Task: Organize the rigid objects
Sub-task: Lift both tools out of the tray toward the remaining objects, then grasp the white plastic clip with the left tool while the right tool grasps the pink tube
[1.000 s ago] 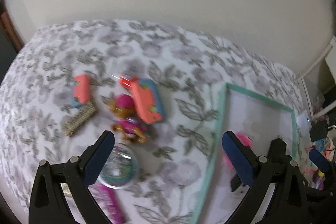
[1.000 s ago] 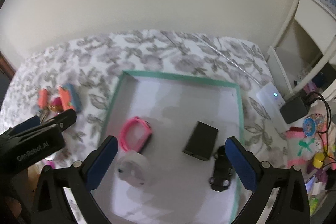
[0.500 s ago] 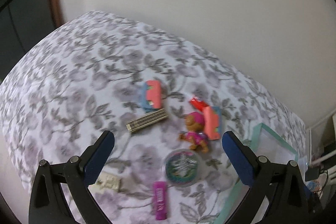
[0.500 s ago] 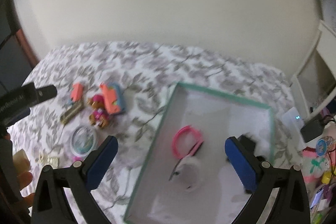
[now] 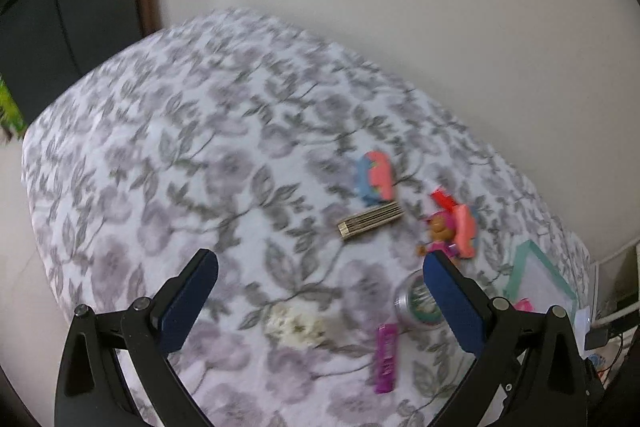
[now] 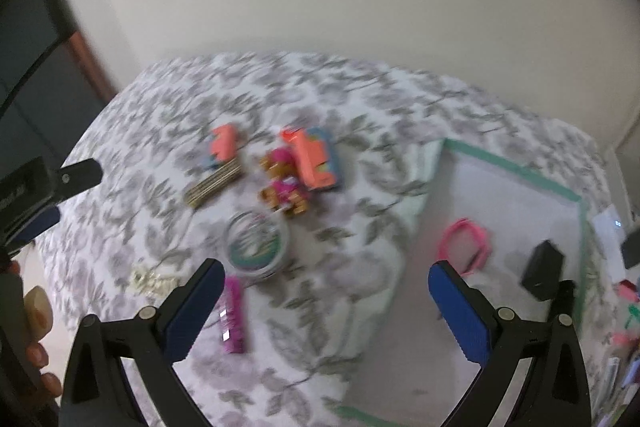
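Right wrist view: both grippers gape empty, right gripper [image 6: 322, 301] risking nudging the round tin [image 6: 256, 245] into the figurine [image 6: 285, 183].

The bedspread [image 5: 224, 187] is white with a grey and mauve leaf-and-flower print. The tray [image 6: 516, 171] has a mint-green rim and a white floor, on which lie a pink ring [image 6: 464, 245] and a black box [image 6: 543, 269]. A magenta stick [image 6: 233, 313] and a pink-and-brown figure [image 6: 285, 187] rest on the print. Both grippers' pads [image 5: 452, 307] are dark blue on black frames.

Both wrist views overlook the same toy cluster [image 5: 404, 227]
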Tool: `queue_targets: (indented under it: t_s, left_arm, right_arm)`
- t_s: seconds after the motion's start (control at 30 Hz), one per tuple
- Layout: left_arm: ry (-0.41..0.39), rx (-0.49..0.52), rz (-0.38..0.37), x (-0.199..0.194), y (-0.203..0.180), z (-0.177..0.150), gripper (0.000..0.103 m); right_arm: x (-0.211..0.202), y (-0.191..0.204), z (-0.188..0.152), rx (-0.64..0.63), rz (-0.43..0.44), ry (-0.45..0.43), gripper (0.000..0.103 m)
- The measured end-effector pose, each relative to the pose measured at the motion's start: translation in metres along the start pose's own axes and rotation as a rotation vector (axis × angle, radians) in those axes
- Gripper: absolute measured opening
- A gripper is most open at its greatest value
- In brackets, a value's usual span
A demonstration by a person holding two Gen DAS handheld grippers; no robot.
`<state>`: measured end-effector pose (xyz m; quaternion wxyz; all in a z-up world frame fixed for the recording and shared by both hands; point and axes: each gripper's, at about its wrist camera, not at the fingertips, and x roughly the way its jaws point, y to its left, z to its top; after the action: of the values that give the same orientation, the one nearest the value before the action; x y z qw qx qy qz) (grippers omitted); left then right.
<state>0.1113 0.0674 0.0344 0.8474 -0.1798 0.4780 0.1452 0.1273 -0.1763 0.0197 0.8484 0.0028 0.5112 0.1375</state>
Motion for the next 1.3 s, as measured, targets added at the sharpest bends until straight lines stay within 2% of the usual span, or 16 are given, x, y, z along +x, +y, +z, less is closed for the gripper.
queue_targets:
  t_s: [0.27,0.4,0.5,0.67,0.7,0.8,0.87,0.9,0.97,1.17,1.23,1.27,1.3]
  left_arm:
    - [0.126,-0.028,0.063,0.036,0.033,-0.018,0.102]
    - [0.207,-0.053,0.047,0.059,0.041,-0.028,0.102]
    - [0.244,-0.072,0.026,0.070,0.043,-0.033,0.102]
    - [0.275,-0.045,0.010,0.082,0.034,-0.040,0.101]
    - [0.280,-0.038,0.009,0.084,0.032,-0.040,0.099]
    - [0.308,-0.019,0.007,0.093,0.026,-0.045,0.083]
    - [0.326,-0.024,0.005,0.099,0.026,-0.048,0.081]
    - [0.331,-0.027,0.005,0.102,0.026,-0.050,0.081]
    - [0.335,-0.036,0.008,0.106,0.028,-0.052,0.081]
    - [0.311,-0.035,0.021,0.107,0.030,-0.055,0.081]
    - [0.307,-0.036,0.016,0.108,0.029,-0.053,0.073]
    - [0.304,-0.036,0.012,0.106,0.029,-0.052,0.069]
    - [0.301,-0.035,0.012,0.107,0.028,-0.051,0.060]
  right_arm:
    - [0.026,0.050,-0.012,-0.108,0.016,0.061,0.103]
    - [0.044,0.067,-0.022,-0.161,0.004,0.098,0.102]
    - [0.059,0.078,-0.031,-0.190,0.004,0.139,0.091]
    - [0.081,0.086,-0.044,-0.220,-0.008,0.197,0.079]
    - [0.083,0.086,-0.045,-0.221,-0.009,0.204,0.076]
    - [0.091,0.085,-0.050,-0.216,-0.008,0.226,0.071]
    - [0.095,0.085,-0.053,-0.218,-0.008,0.239,0.063]
    - [0.097,0.085,-0.054,-0.221,-0.011,0.242,0.058]
    - [0.098,0.087,-0.057,-0.230,-0.012,0.235,0.057]
    - [0.099,0.090,-0.060,-0.233,-0.002,0.211,0.044]
    - [0.099,0.091,-0.060,-0.231,0.012,0.204,0.032]
    - [0.100,0.095,-0.060,-0.227,0.018,0.203,0.029]
    - [0.100,0.094,-0.060,-0.225,0.022,0.202,0.024]
